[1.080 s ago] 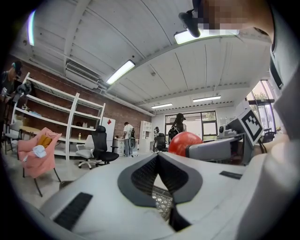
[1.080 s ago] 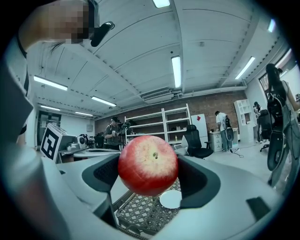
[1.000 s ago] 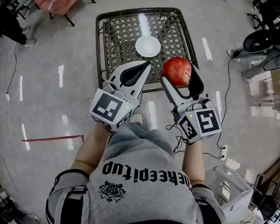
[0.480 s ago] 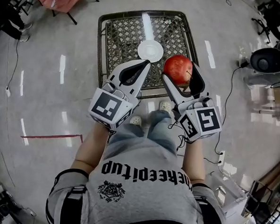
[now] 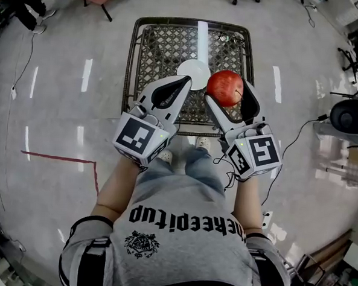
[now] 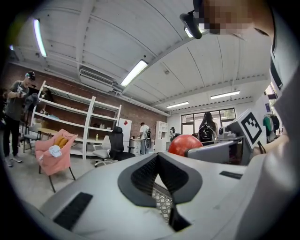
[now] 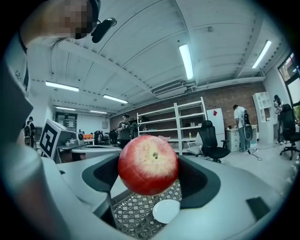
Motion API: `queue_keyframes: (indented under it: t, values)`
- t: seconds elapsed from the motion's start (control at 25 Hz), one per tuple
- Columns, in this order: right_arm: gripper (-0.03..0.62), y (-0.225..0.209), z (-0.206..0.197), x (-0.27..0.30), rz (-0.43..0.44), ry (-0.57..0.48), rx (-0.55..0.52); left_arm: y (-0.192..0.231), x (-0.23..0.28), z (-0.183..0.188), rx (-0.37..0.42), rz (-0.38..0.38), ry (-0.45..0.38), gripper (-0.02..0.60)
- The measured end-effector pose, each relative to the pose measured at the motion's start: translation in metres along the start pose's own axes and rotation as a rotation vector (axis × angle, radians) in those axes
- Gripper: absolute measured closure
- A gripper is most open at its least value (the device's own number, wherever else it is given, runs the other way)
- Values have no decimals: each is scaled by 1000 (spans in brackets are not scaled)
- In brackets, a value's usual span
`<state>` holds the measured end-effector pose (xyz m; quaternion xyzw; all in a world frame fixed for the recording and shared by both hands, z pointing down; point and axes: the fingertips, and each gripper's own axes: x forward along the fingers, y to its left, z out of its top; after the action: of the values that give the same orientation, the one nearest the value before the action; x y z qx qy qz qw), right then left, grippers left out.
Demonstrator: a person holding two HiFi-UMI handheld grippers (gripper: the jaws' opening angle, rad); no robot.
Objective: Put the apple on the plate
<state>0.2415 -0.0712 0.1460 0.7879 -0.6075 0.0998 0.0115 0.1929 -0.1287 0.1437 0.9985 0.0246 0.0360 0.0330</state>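
The apple (image 5: 225,87) has smooth, glossy red skin. The plate (image 5: 193,74) looks smooth and white; the table (image 5: 155,44) under it is dark metal lattice. The floor (image 5: 54,101) is polished, reflective. The left gripper (image 5: 186,80) and right gripper (image 5: 228,93) are matt grey plastic.

The only legible print is "keepitup", seen upside down in black across the person's grey T-shirt (image 5: 186,217); its first letters are unclear.
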Motion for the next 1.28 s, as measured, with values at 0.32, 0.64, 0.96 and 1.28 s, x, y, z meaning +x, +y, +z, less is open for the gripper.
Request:
queue_keyframes:
  t: [0.32, 0.64, 0.96, 1.28]
  values:
    - [184, -33, -13, 18, 119, 25, -19, 3, 22, -16, -26, 128, 4, 563]
    - [184, -43, -20, 38, 218, 53, -20, 13, 28, -22, -39, 238, 10, 563]
    - [184, -64, -44, 51, 314, 83, -20, 7, 40, -44, -61, 346, 24, 563]
    - [184, -61, -56, 69, 395, 128, -27, 11, 33, -47, -77, 445, 32, 563]
